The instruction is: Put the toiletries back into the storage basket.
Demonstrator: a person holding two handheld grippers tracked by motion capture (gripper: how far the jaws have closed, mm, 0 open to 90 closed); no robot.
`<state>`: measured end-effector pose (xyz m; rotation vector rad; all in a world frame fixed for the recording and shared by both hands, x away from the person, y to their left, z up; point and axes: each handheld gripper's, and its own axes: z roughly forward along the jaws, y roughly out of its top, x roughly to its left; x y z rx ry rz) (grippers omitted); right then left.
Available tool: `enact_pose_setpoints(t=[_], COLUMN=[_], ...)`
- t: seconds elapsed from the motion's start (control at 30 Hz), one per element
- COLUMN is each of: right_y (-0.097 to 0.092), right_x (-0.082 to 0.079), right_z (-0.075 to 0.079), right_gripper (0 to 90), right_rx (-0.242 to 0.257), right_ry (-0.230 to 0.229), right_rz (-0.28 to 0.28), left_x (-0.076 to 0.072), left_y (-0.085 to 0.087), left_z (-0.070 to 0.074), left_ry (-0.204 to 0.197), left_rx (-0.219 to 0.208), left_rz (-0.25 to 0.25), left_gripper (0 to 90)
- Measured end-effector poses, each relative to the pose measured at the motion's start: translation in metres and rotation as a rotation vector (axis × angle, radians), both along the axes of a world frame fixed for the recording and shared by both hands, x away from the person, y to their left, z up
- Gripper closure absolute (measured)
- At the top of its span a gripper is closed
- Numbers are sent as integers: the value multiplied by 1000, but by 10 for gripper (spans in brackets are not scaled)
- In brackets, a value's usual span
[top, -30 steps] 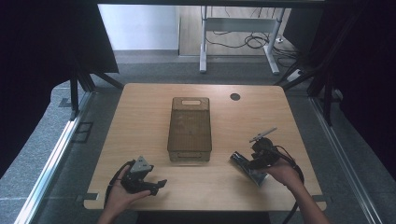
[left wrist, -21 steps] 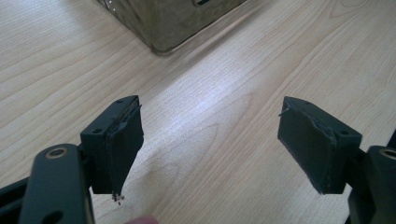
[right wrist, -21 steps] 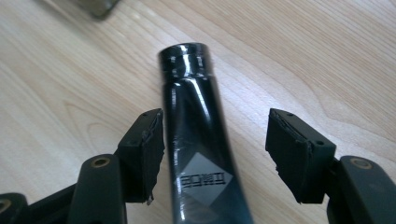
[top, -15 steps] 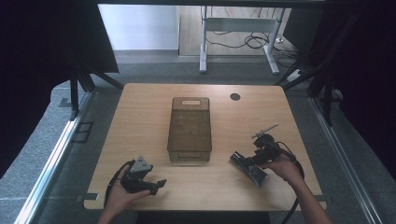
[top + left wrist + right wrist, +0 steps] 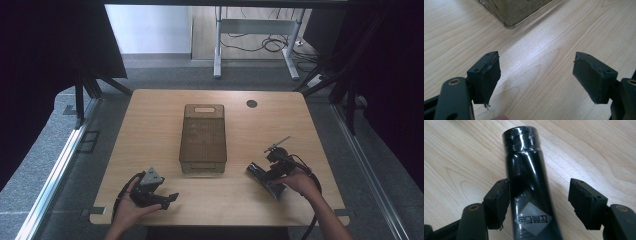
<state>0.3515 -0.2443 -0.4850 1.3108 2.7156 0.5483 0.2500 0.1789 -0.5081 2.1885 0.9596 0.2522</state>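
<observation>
The right gripper (image 5: pixel 539 202) has its jaws wide open, and a shiny black tube (image 5: pixel 529 177) lies between them on the table (image 5: pixel 461 152). The tube touches one jaw, and there is a gap to the other jaw. It points away from the gripper, cap end far off. The left gripper (image 5: pixel 536 77) is wide open too, and holds nothing, with bare wood between its jaws. A see-through brown box (image 5: pixel 203 137) sits just ahead of it, between the two grippers
</observation>
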Motion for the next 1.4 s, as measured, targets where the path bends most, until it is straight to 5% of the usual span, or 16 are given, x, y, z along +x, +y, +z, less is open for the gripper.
enact_pose_setpoints(t=[0.73, 1.4], right_y=[19, 21], right_x=[-1, 0], right_z=[-20, -18], right_gripper=[373, 456], right_rx=[-113, -115], right_ry=[22, 33], right_rz=[41, 56], left_x=[0, 0], left_y=[0, -2], left_z=[0, 0], left_ry=[4, 4], left_rx=[3, 6], left_rz=[-3, -9], left_gripper=[221, 221])
